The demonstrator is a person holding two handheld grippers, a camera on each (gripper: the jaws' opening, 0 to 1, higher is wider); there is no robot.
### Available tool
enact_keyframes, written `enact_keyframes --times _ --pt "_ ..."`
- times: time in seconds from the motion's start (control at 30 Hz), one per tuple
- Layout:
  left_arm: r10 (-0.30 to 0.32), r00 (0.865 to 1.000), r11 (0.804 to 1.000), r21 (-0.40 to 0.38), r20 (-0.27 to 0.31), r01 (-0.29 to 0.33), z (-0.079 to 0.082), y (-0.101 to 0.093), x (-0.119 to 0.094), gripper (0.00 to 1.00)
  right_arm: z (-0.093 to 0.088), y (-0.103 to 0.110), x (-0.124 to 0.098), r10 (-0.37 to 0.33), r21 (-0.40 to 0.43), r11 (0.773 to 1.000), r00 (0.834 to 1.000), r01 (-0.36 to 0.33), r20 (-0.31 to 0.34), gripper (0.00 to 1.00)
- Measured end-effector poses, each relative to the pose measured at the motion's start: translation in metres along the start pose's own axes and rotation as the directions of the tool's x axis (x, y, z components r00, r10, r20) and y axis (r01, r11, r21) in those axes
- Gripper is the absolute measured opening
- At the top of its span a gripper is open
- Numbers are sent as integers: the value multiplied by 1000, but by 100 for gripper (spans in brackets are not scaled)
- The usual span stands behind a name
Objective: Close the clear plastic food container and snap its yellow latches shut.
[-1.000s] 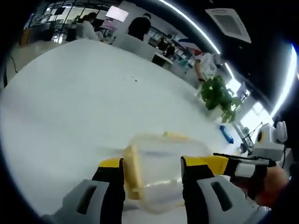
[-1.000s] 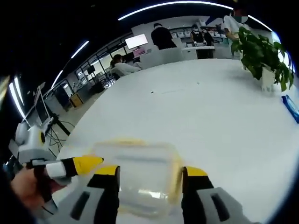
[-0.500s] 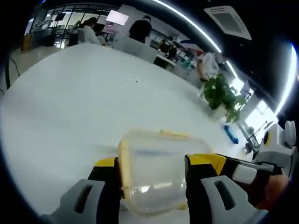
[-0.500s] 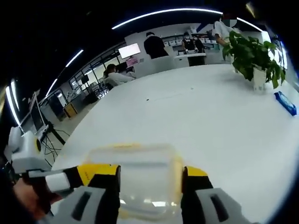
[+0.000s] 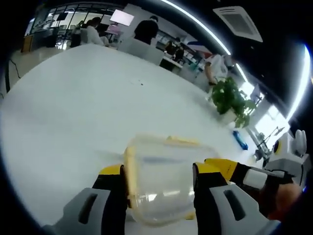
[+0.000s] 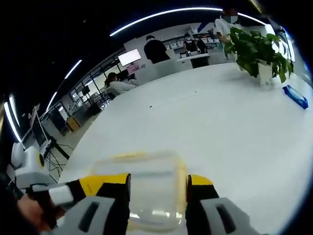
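The clear plastic container (image 5: 159, 178) with its yellow-edged lid lying flat sits on the white table (image 5: 83, 112). It lies between the jaws of my left gripper (image 5: 159, 171), and both jaws touch its sides. A yellow latch (image 5: 183, 142) shows on its far edge. The right gripper (image 5: 222, 167) reaches in from the right, beside my right jaw. In the right gripper view the container (image 6: 154, 191) fills the gap of my right gripper (image 6: 157, 180), whose jaws press its sides. The left gripper (image 6: 98, 184) comes in from the left there.
A potted plant (image 5: 232, 100) (image 6: 259, 46) and a flat blue object (image 5: 238, 139) (image 6: 295, 96) stand at the table's far right. People (image 5: 146, 29) sit and stand beyond the far edge. A hand (image 5: 283, 198) holds the right gripper.
A second ago the lid's yellow edge stood raised; now the lid lies flat on the container. The right jaws have drawn closer together against it. The left jaws are unchanged over the last half second.
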State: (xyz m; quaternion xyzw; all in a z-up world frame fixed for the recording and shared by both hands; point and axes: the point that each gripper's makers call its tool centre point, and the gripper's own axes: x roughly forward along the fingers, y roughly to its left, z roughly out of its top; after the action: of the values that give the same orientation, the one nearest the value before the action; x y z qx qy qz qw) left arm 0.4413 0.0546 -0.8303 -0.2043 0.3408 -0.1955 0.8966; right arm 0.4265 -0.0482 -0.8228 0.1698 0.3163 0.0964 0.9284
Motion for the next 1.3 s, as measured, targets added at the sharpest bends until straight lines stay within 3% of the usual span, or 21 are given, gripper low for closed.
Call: enact_keyframes --times 0.27,0.5,0.9,1.3 --pt "8 1000 1000 -8 6 -8 1 10 -6 53 -2 9 4 6 -27 1000 1000 -6 -1 43" --pt "37 999 999 -28 17 -37 6 32 -20 53 -4 35 17 45 -53 998 999 -46 -21 43" --pt "66 997 997 -48 36 -64 26 75 -35 53 -8 79 42 98 -88 991 994 -102 -44 42" --pt "80 996 996 -40 46 -78 53 123 -46 54 -7 128 76 130 -127 983 991 -133 -26 42"
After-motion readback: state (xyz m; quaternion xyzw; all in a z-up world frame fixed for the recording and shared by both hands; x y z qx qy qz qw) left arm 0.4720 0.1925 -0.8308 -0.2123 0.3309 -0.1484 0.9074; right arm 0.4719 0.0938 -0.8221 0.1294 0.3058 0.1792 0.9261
